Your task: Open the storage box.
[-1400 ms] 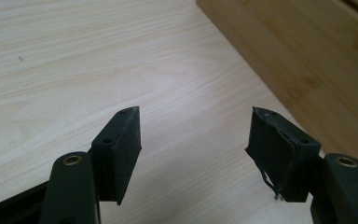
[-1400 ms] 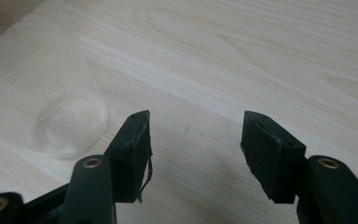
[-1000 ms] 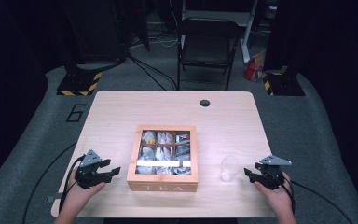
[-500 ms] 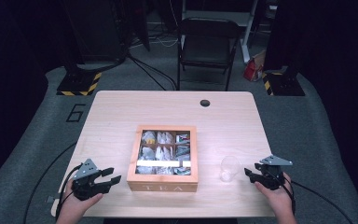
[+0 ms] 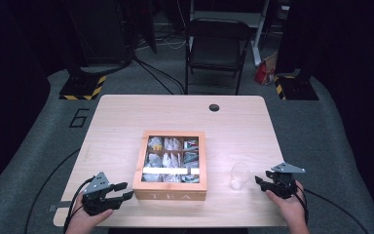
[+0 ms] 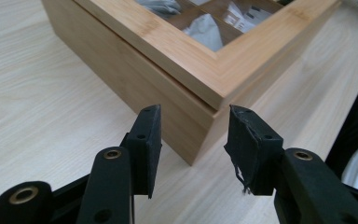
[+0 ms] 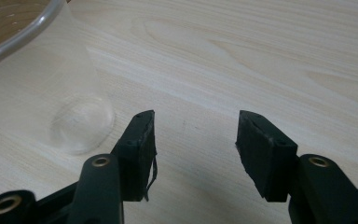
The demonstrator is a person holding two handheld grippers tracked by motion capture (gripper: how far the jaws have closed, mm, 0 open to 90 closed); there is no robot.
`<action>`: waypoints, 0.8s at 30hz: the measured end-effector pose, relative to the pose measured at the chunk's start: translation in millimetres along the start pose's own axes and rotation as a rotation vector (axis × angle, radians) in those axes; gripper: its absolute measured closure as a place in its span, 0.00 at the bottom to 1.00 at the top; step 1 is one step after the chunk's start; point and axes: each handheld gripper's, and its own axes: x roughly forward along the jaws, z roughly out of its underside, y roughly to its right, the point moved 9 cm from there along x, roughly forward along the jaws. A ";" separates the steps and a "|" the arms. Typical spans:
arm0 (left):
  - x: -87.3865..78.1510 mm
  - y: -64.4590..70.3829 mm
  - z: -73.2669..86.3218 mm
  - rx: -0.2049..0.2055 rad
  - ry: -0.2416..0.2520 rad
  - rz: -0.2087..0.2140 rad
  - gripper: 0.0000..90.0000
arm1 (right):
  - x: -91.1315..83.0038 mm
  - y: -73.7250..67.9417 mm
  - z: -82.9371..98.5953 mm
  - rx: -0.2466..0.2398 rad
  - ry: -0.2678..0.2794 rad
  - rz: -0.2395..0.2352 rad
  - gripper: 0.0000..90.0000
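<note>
A wooden box (image 5: 169,165) reading "TEA" on its front is sitting mid-surface (image 5: 126,117), sachets showing through its windowed lid. The left tongs (image 5: 123,191) are gaping wide at its near-left corner; the right tongs (image 5: 259,182) are gaping beside a clear glass (image 5: 239,175). A "6" (image 5: 79,117) is marking the floor.

A grey floor (image 5: 39,141) (marked with a "6") spreads beneath dark surroundings; a black folding chair (image 5: 216,48) stands beyond the pale wooden surface (image 5: 175,117).
</note>
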 end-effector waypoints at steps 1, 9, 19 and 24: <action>1.2 0.3 0.5 0.005 -0.002 -0.003 0.61 | 0.4 0.0 -0.2 -0.003 0.001 -0.001 0.52; 10.8 1.7 1.3 0.001 -0.007 0.004 0.63 | 1.4 -2.0 0.4 0.003 -0.010 -0.009 0.52; 13.5 5.0 -6.1 0.008 0.007 0.000 0.65 | -2.7 -1.8 -1.2 -0.003 -0.002 -0.011 0.54; 13.6 4.8 -7.5 0.014 0.007 -0.006 0.65 | -6.8 -0.3 -3.3 -0.005 0.006 -0.009 0.54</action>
